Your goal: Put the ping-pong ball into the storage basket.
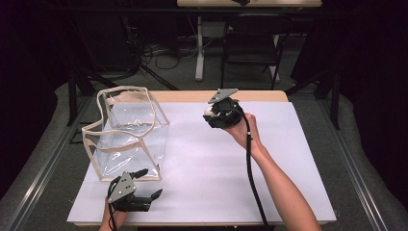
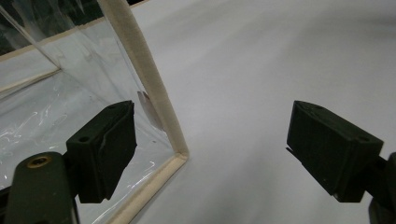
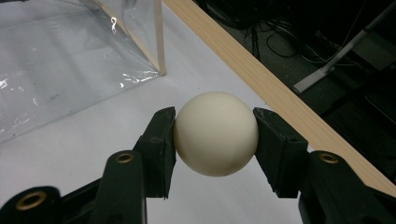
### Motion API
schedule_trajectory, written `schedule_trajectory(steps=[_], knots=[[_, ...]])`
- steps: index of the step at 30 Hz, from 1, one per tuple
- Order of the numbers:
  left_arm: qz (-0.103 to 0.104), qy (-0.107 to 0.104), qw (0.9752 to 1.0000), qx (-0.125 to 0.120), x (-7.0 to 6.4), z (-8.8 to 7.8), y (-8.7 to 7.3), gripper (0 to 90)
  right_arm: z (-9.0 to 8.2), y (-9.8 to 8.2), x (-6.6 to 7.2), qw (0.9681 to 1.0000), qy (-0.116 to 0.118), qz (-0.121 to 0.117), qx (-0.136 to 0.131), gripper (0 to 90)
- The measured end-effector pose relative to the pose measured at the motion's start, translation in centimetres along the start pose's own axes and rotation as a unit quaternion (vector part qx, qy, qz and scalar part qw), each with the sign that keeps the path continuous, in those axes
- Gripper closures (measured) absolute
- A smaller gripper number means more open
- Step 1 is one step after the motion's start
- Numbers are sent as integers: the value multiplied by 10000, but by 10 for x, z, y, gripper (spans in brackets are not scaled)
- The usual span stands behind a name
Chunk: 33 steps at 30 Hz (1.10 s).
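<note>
Pick done: right gripper (image 3: 215, 135) fingers (image 3: 159, 140) clamped on cream ball (image 3: 216, 133), held above the white counter (image 1: 216, 168), right of the clear bag (image 1: 127, 132) and apart from it. Ball not yet in bag. Left gripper (image 2: 210, 149) fingers wide apart, straddling the bag's near corner trim (image 2: 149, 88), gripping nothing. Probably left: steady or open the bag, carry ball over the open top, release.

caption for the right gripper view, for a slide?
Right gripper clamps a cream ball above the white table, clear bag beyond.
</note>
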State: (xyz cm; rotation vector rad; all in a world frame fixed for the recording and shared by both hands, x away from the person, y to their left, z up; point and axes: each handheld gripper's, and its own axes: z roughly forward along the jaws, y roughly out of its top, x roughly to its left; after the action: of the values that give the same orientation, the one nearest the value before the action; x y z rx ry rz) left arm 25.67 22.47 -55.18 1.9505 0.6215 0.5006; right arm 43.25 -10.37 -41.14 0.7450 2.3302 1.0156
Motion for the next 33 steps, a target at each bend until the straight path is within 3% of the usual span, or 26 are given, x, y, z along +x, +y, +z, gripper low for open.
schedule_trajectory(steps=[33], knots=[[17, 10, 10000, 3, 0, -1, 0, 160, 3, 25, 3, 9998, -24, -194, -33, 508]])
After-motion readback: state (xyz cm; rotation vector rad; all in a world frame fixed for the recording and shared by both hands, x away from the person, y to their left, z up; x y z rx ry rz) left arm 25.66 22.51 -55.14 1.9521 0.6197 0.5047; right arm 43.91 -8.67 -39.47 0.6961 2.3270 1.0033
